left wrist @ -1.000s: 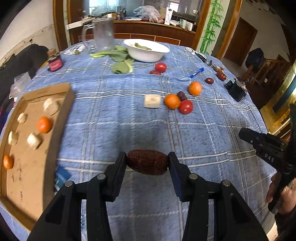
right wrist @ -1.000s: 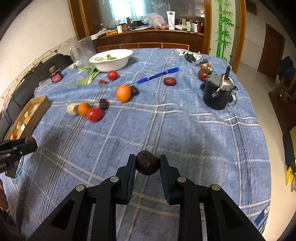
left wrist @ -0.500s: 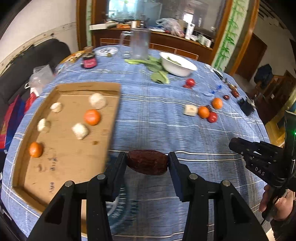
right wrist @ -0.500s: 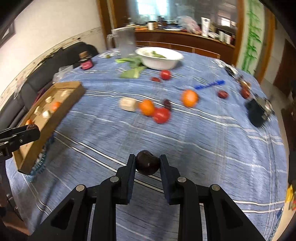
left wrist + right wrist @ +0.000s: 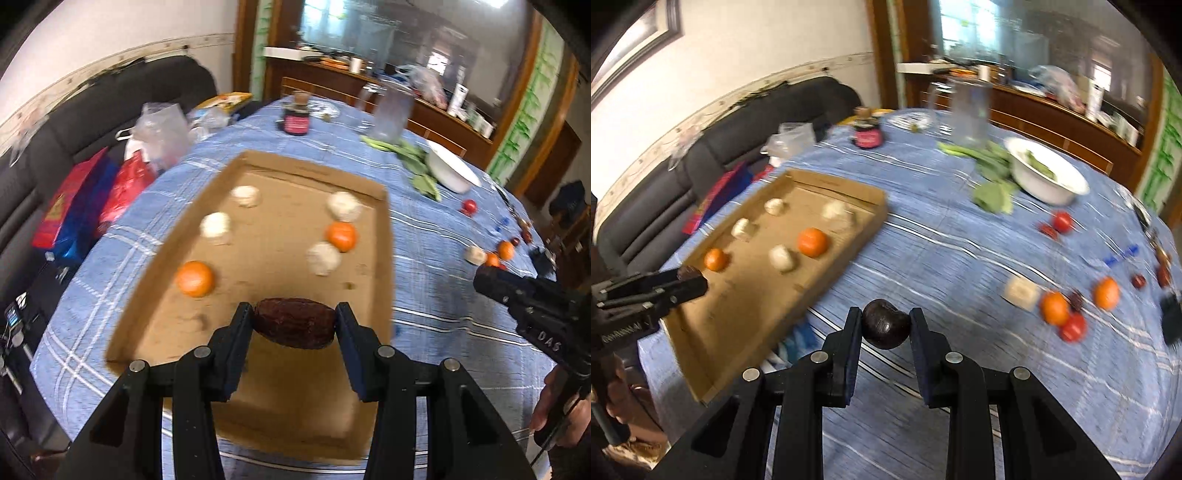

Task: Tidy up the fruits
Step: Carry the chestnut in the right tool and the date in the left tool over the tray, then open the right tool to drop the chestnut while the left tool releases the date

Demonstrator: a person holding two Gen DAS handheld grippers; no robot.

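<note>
My left gripper (image 5: 294, 325) is shut on a dark red date (image 5: 293, 328), held over the near part of the cardboard tray (image 5: 384, 258). The tray holds two oranges (image 5: 195, 278) and several white pieces (image 5: 323, 258). My right gripper (image 5: 885, 325) is shut on a second dark date (image 5: 885, 323), held above the blue cloth right of the tray (image 5: 857, 221). The left gripper also shows in the right wrist view (image 5: 689, 278) over the tray's near corner. Loose oranges (image 5: 1054, 308), tomatoes (image 5: 1073, 328) and dates (image 5: 1138, 281) lie on the cloth at right.
A white bowl (image 5: 1047, 177) with greens (image 5: 991, 192), a glass jug (image 5: 969, 112) and a dark jar (image 5: 866, 136) stand at the back. A white block (image 5: 1019, 293) lies by the loose fruit. A sofa with bags (image 5: 74, 206) lies left of the table.
Both grippers swung left toward the tray, each keeping its date. The left one now hangs over the tray; the right one is nearer the tray's right edge.
</note>
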